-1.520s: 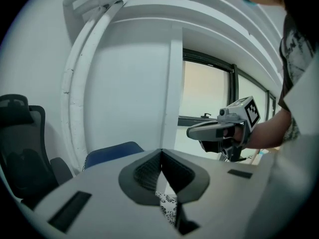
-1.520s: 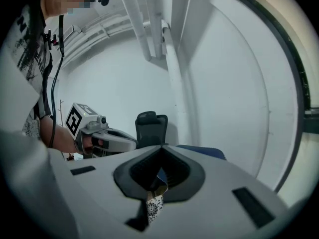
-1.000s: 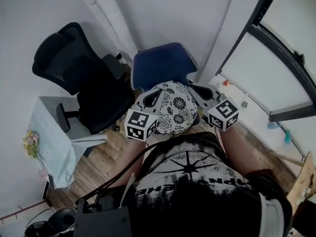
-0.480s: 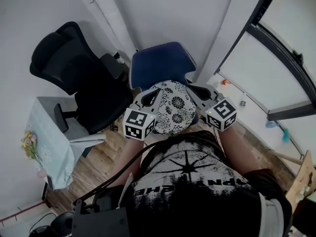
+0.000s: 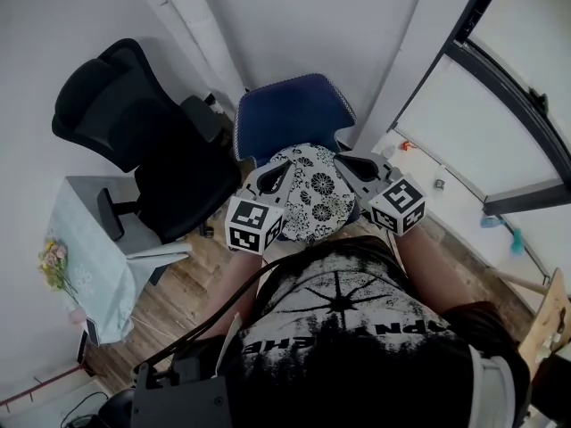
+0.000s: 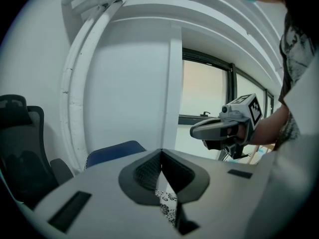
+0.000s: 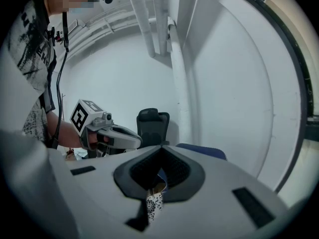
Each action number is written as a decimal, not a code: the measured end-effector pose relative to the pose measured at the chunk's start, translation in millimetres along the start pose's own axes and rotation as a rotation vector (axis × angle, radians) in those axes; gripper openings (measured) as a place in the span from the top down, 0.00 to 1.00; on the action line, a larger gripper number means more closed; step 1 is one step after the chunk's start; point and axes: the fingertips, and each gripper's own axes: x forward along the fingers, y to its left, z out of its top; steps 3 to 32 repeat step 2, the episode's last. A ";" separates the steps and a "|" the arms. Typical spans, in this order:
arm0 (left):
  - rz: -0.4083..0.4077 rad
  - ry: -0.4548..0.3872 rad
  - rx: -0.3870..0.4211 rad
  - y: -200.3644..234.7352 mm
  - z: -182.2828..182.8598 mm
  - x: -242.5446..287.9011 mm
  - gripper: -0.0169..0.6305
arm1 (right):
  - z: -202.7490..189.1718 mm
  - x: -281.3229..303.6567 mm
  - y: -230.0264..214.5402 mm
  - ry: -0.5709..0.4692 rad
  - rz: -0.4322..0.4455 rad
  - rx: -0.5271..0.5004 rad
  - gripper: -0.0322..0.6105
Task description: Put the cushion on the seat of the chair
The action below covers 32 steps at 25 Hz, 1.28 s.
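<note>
A white cushion (image 5: 314, 194) with a black flower print hangs between my two grippers, just above the front of the blue chair (image 5: 290, 119). My left gripper (image 5: 278, 173) is shut on the cushion's left edge, where a strip of printed fabric (image 6: 167, 204) shows below its closed jaws (image 6: 162, 169). My right gripper (image 5: 346, 162) is shut on the right edge, with a fold of the cushion (image 7: 153, 203) pinched under its jaws (image 7: 160, 171). The blue chair's back (image 6: 113, 152) (image 7: 203, 151) stands right ahead. The cushion hides most of the seat.
A black office chair (image 5: 134, 127) stands to the left of the blue one, its armrest (image 5: 203, 114) close by. A small table with a pale cloth (image 5: 85, 230) is lower left. A white wall corner and a window frame (image 5: 500, 87) close in behind and to the right.
</note>
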 end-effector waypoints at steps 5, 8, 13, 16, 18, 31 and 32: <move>-0.002 0.003 -0.003 -0.3 -1.9 0.4 0.95 | -2.4 1.0 0.7 0.006 0.003 -0.001 0.92; -0.002 0.003 -0.003 -0.3 -1.9 0.4 0.95 | -2.4 1.0 0.7 0.006 0.003 -0.001 0.92; -0.002 0.003 -0.003 -0.3 -1.9 0.4 0.95 | -2.4 1.0 0.7 0.006 0.003 -0.001 0.92; -0.002 0.003 -0.003 -0.3 -1.9 0.4 0.95 | -2.4 1.0 0.7 0.006 0.003 -0.001 0.92; -0.002 0.003 -0.003 -0.3 -1.9 0.4 0.95 | -2.4 1.0 0.7 0.006 0.003 -0.001 0.92; -0.002 0.003 -0.003 -0.3 -1.9 0.4 0.95 | -2.4 1.0 0.7 0.006 0.003 -0.001 0.92; -0.002 0.003 -0.003 -0.3 -1.9 0.4 0.95 | -2.4 1.0 0.7 0.006 0.003 -0.001 0.92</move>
